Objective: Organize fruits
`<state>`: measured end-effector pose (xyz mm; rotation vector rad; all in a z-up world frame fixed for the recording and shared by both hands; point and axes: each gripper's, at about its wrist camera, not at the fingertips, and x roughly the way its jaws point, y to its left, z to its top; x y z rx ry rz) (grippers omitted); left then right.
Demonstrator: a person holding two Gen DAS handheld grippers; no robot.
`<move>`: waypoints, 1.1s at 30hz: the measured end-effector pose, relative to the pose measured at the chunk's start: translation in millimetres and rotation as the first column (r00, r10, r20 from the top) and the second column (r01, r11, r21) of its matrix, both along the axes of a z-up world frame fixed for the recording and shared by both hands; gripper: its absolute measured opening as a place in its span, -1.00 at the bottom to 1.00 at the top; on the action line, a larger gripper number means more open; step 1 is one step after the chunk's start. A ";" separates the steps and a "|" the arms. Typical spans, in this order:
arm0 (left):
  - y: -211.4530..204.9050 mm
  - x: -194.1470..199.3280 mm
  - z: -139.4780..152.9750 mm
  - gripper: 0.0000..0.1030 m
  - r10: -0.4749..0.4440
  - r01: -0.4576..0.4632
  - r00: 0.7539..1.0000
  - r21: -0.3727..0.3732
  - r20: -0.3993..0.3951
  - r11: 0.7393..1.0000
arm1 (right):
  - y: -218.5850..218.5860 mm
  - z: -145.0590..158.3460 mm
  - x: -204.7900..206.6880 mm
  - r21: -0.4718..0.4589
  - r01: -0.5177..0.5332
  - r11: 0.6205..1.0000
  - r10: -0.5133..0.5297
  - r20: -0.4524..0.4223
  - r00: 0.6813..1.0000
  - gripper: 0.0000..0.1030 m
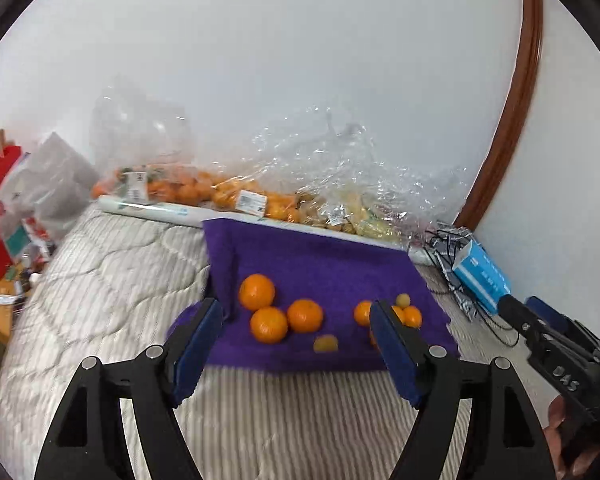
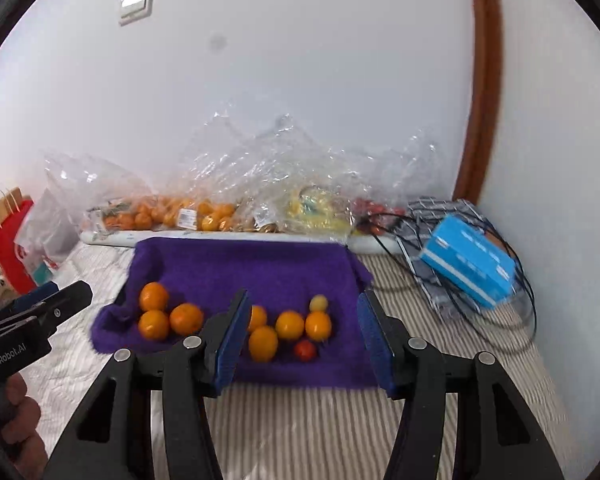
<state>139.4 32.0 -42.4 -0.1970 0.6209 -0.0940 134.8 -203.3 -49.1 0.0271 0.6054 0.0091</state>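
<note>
On a purple cloth (image 2: 260,268) spread over a striped quilt (image 2: 320,420) lie the loose fruits. Three mandarins (image 2: 168,316) cluster on the cloth's left part, touching one another. To their right sits a second group of orange fruits (image 2: 290,325), with a small pale yellowish fruit (image 2: 319,302) just behind them and a small red tomato (image 2: 305,349) just in front. In the left wrist view a blurred yellowish fruit (image 1: 326,343) lies alone near the cloth's front edge.

The left gripper (image 1: 296,340) hangs above the quilt before the cloth, jaws spread wide, nothing between them. The right gripper (image 2: 302,336) is likewise spread apart and holds nothing, framing the right-hand group.

Behind the cloth, along the white wall (image 2: 300,80), lie clear plastic bags of mandarins (image 2: 172,212) and other bagged produce (image 2: 316,208). A blue box (image 2: 470,260) rests on a checked cloth among black cables (image 2: 516,280) to the right. A red paper bag (image 2: 8,244) stands at far left.
</note>
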 end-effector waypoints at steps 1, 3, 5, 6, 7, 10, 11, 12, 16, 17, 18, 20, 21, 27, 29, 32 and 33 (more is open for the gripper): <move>-1.2 -9.1 2.4 0.45 0.013 -0.013 1.000 0.030 0.002 0.999 | -1.0 1.8 -8.3 0.011 -0.002 1.000 0.002 -0.004 1.000 0.27; -4.2 -25.8 5.5 0.45 0.025 -0.025 1.000 0.074 0.001 0.997 | -1.6 4.4 -27.1 0.026 -0.006 1.000 0.007 -0.021 1.000 0.28; -6.3 -43.6 9.0 0.45 0.003 -0.003 1.000 0.077 -0.002 0.997 | -2.0 6.2 -47.1 0.031 -0.001 1.000 0.002 -0.025 1.000 0.47; -8.0 -51.2 10.7 0.45 -0.002 0.002 1.000 0.075 0.004 0.997 | -2.4 6.6 -55.1 0.031 0.002 1.000 -0.001 -0.019 1.000 0.53; -10.0 -58.5 12.6 0.45 -0.005 0.004 1.000 0.080 0.011 0.997 | -2.3 7.6 -63.2 0.030 0.005 1.000 -0.005 -0.010 1.000 0.59; -16.6 -82.7 18.1 0.60 0.016 -0.020 0.999 0.124 0.034 0.992 | -2.3 12.0 -89.3 0.027 0.006 1.000 -0.006 0.011 1.000 0.77; -18.6 -88.1 19.6 0.63 0.020 -0.025 0.999 0.131 0.039 0.991 | -2.2 14.8 -100.0 0.021 0.007 1.000 -0.007 0.024 1.000 0.84; -19.9 -95.5 20.8 0.68 0.022 -0.027 0.999 0.133 0.045 0.991 | -2.2 16.8 -105.7 0.014 0.010 1.000 -0.011 0.032 0.999 0.87; -20.4 -116.3 24.1 0.70 0.012 -0.016 0.999 0.114 0.039 0.993 | -2.3 27.5 -128.7 -0.009 0.026 1.000 -0.026 0.060 0.998 0.98; -20.2 -120.8 25.6 0.70 0.011 -0.016 0.999 0.112 0.042 0.994 | -2.9 30.8 -135.0 -0.008 0.026 1.000 -0.026 0.064 0.998 0.99; -20.2 -124.3 27.0 0.70 0.013 -0.018 0.999 0.112 0.048 0.994 | -3.3 32.9 -138.7 -0.008 0.025 1.000 -0.025 0.067 0.997 0.99; -21.2 -131.6 30.9 0.71 0.013 -0.020 0.998 0.111 0.061 0.994 | -3.5 37.8 -147.0 -0.014 0.026 1.000 -0.025 0.079 0.997 0.99; -21.9 -133.8 32.4 0.72 0.011 -0.019 0.998 0.111 0.065 0.994 | -3.5 39.4 -149.9 -0.015 0.025 1.000 -0.023 0.084 0.996 0.99; -26.2 -142.5 40.0 0.73 0.028 -0.040 0.995 0.121 0.093 0.992 | -3.2 46.0 -163.0 -0.023 0.021 1.000 -0.019 0.102 0.995 0.99; -26.1 -142.8 40.4 0.73 0.028 -0.038 0.996 0.120 0.087 0.992 | -3.6 47.0 -165.1 -0.024 0.025 0.999 -0.022 0.105 0.994 0.99; -26.7 -143.7 40.6 0.73 0.024 -0.035 0.996 0.119 0.087 0.992 | -4.6 47.3 -166.4 -0.015 0.025 1.000 -0.023 0.104 0.994 0.99; -27.1 -143.8 40.8 0.73 0.026 -0.036 0.996 0.122 0.086 0.992 | -4.8 47.0 -166.4 -0.016 0.026 1.000 -0.024 0.104 0.994 0.99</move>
